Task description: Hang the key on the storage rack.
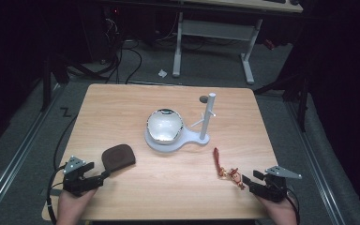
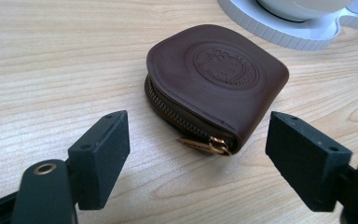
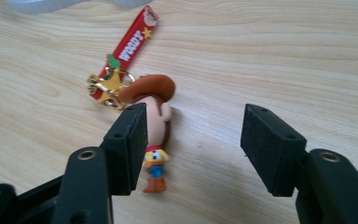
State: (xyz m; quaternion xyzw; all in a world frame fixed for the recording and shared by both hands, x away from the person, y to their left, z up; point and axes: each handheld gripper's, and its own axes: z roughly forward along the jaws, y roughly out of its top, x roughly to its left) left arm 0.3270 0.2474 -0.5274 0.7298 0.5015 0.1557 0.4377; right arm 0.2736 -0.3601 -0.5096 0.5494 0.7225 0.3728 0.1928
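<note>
A light wooden table point(image 1: 122, 101) holds a brown zip pouch point(image 2: 214, 79) before the spread left gripper point(image 2: 198, 154); the right gripper point(image 3: 193, 140), jaws apart, flanks a cowboy keychain point(image 3: 151, 116).

Brown pouch point(image 1: 118, 156) near left tool point(image 1: 104, 175); keychain point(image 1: 227, 169) by right tool point(image 1: 245, 181).

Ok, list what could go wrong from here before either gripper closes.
1. The right gripper stands open with the cowboy keychain beside its left jaw, not between the jaws; closing now would likely grab nothing or nudge it.
2. The left gripper would meet the brown pouch at its rounded zipper corner, so it may slip out.
</note>
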